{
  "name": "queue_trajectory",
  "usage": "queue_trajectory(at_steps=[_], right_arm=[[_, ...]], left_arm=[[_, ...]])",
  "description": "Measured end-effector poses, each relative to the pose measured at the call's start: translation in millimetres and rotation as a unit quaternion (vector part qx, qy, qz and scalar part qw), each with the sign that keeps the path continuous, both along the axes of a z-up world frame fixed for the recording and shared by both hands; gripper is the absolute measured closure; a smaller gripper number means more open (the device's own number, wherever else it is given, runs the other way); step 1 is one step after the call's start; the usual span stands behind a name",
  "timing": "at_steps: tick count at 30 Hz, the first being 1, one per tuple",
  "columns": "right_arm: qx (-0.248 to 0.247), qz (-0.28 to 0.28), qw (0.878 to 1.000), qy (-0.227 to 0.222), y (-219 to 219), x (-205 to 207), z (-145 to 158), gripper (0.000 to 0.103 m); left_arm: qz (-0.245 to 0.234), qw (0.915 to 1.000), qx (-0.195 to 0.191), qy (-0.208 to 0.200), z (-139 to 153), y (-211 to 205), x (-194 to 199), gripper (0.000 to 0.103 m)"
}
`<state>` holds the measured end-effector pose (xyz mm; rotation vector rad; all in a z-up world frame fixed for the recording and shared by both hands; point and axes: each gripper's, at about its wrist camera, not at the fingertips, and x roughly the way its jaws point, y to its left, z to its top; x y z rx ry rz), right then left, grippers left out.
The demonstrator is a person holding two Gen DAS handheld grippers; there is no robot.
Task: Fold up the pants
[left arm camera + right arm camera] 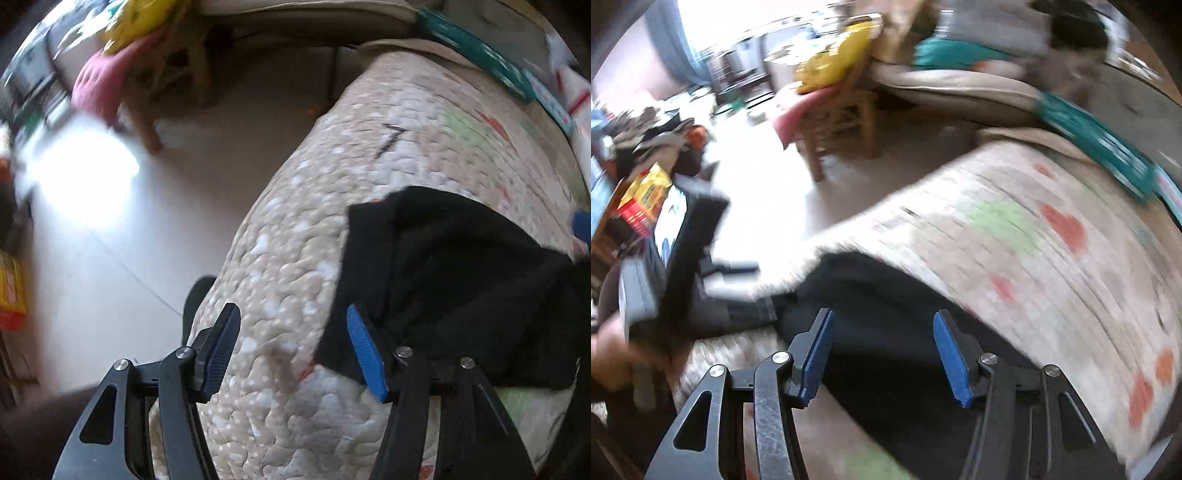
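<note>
Black pants lie bunched on a quilted cover with a pale pebble print. My left gripper points down at the quilt with its jaws apart and only quilt between them. Its right blue pad sits at the pants' left edge. In the right wrist view, which is blurred, my right gripper hangs open over the dark pants, and nothing is pinched. At the left of that view a hand holds the other gripper's dark body.
The quilt's edge drops to a pale tiled floor on the left. A wooden chair with a pink cushion and a yellow item stands on the floor. A teal item lies along the quilt's far edge. Clutter sits at far left.
</note>
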<state>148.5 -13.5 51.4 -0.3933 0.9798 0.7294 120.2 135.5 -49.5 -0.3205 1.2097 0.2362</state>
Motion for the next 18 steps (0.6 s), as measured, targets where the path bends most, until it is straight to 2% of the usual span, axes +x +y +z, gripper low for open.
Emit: queue_trajectory(at_steps=[5,8,9,11,13,18], right_arm=[[-0.030,0.065,0.997,0.025,74.6,30.2,-36.4,0.050],[-0.062,0.094,0.993,0.037,99.9,41.6,-63.7,0.051],[-0.073,0.101,0.991,0.042,106.2,43.4,-71.3,0.057],[-0.114,0.112,0.986,0.049,114.7,47.3,-87.6,0.083],[-0.107,0.111,0.987,0.049,113.8,49.8,-84.4,0.089],[-0.088,0.047,0.995,0.014,106.7,73.5,-69.8,0.090]], left_arm=[[0.050,0.9973,-0.049,0.022,-16.1,18.7,-8.5,0.043],[0.066,0.9952,-0.070,0.020,-18.1,24.5,-13.3,0.043],[0.066,0.9954,-0.067,0.019,-16.9,24.3,-14.0,0.043],[0.071,0.9953,-0.065,0.017,-15.5,24.4,-15.4,0.043],[0.072,0.9952,-0.064,0.018,-15.8,23.2,-14.0,0.043],[0.066,0.9971,-0.033,0.015,-15.7,15.5,-8.3,0.043]])
